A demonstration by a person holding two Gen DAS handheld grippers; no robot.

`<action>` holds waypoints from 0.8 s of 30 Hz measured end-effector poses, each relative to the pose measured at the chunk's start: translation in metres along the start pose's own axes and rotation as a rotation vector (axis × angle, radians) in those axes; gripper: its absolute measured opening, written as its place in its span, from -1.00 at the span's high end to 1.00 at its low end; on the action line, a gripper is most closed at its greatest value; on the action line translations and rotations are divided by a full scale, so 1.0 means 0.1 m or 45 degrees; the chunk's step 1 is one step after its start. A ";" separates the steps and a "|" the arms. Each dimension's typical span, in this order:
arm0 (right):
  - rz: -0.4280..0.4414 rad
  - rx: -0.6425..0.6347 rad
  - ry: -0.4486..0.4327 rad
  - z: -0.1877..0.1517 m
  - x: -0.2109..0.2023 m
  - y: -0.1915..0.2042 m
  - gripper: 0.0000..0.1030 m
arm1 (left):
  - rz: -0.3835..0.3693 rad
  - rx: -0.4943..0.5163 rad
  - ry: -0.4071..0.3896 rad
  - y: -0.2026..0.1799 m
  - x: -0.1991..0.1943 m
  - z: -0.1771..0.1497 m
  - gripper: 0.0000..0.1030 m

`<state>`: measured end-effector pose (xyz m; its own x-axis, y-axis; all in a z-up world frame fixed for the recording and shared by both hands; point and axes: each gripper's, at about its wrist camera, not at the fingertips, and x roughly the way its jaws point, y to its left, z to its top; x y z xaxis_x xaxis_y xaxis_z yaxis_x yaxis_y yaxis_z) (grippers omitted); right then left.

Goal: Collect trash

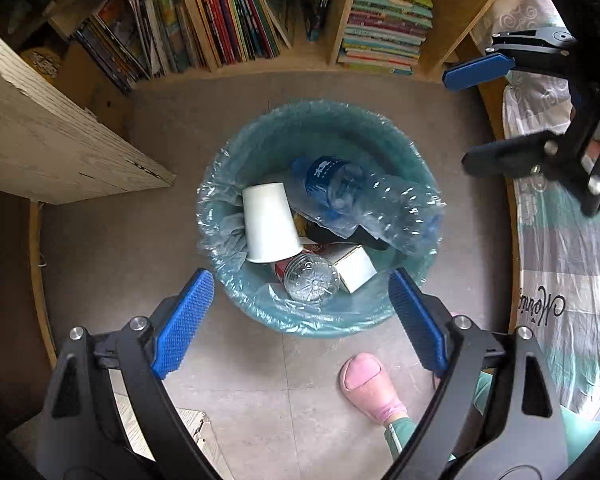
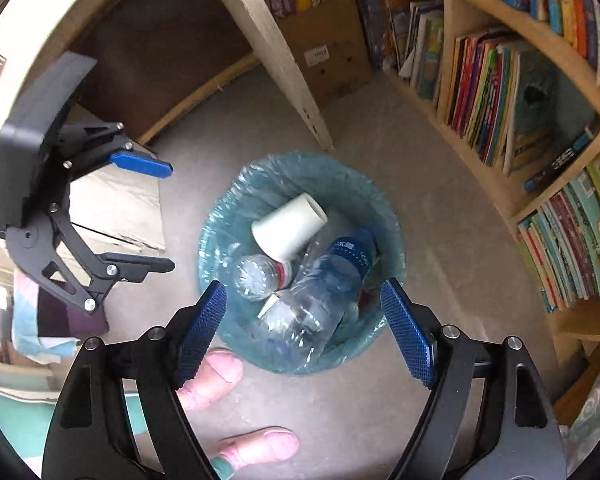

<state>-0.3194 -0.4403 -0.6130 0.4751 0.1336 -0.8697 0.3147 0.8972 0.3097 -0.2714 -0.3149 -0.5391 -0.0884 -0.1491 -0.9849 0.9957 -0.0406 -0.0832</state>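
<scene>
A round bin [image 1: 320,109] lined with a blue-green plastic bag stands on the grey floor, and its rim [image 2: 300,159] also shows in the right wrist view. Inside lie a white paper cup [image 1: 269,224] [image 2: 290,226], a crumpled clear bottle with a blue label [image 1: 340,192] [image 2: 324,292], a small clear bottle with a red label [image 1: 310,280] [image 2: 256,276] and a white carton [image 1: 356,270]. My left gripper [image 1: 300,280] [image 2: 170,218] hangs open over the bin's near rim, holding nothing. My right gripper [image 2: 303,287] [image 1: 456,120] is open and holds nothing, above the bin from the other side.
A wooden bookshelf [image 1: 236,20] [image 2: 500,92] full of books curves behind the bin. A white board panel [image 1: 52,140] stands at the left, and a patterned bed cover [image 1: 560,260] at the right. The person's pink slippers [image 1: 370,386] [image 2: 214,376] are just in front of the bin. A cardboard box [image 2: 328,52] sits in the corner.
</scene>
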 end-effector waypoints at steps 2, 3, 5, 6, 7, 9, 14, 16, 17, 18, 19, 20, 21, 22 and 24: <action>-0.003 0.012 -0.026 -0.01 -0.18 0.01 -0.55 | 0.015 0.000 -0.020 -0.04 -0.16 -0.05 -0.68; 0.003 0.018 -0.035 -0.02 -0.26 0.02 -0.55 | 0.011 -0.004 -0.026 -0.06 -0.25 -0.08 -0.68; -0.005 0.022 -0.062 -0.04 -0.44 0.07 -0.55 | 0.017 -0.004 -0.041 -0.14 -0.38 -0.10 -0.68; 0.008 0.019 -0.066 -0.05 -0.54 0.10 -0.54 | 0.026 0.000 -0.048 -0.19 -0.49 -0.12 -0.68; 0.001 0.005 -0.074 -0.06 -0.67 0.16 -0.55 | 0.048 0.007 -0.057 -0.23 -0.58 -0.14 -0.68; 0.010 -0.016 -0.089 -0.08 -0.91 0.26 -0.55 | 0.092 0.036 -0.073 -0.35 -0.81 -0.17 -0.68; 0.026 -0.152 -0.110 -0.08 -1.81 0.59 -0.55 | 0.123 0.082 -0.106 -0.67 -1.52 -0.21 -0.68; 0.030 -0.197 -0.144 -0.04 -2.28 0.74 -0.55 | 0.187 0.088 -0.133 -0.80 -1.86 -0.23 -0.68; 0.027 -0.209 -0.174 -0.03 -2.49 0.82 -0.55 | 0.234 0.088 -0.145 -0.86 -2.05 -0.24 -0.68; 0.038 -0.224 -0.193 -0.01 -2.67 0.89 -0.55 | 0.261 0.085 -0.167 -0.90 -2.24 -0.27 -0.68; 0.045 -0.257 -0.208 0.01 -2.89 0.98 -0.55 | 0.266 0.079 -0.188 -0.94 -2.42 -0.28 -0.69; 0.041 -0.292 -0.226 0.03 -3.06 1.06 -0.55 | 0.274 0.060 -0.209 -0.96 -2.61 -0.31 -0.69; 0.039 -0.341 -0.239 0.05 -3.22 1.15 -0.55 | 0.278 0.027 -0.233 -0.96 -2.83 -0.35 -0.69; 0.029 -0.400 -0.250 0.09 -3.40 1.25 -0.55 | 0.284 -0.007 -0.253 -0.94 -3.00 -0.37 -0.69; 0.014 -0.454 -0.276 0.16 -3.64 1.39 -0.58 | 0.338 -0.062 -0.293 -0.89 -3.38 -0.47 -0.69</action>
<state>-0.4350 -0.3707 -0.2472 0.6510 0.0861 -0.7542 0.0229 0.9909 0.1328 -0.3293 -0.2144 -0.2054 0.1753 -0.3674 -0.9134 0.9844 0.0759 0.1584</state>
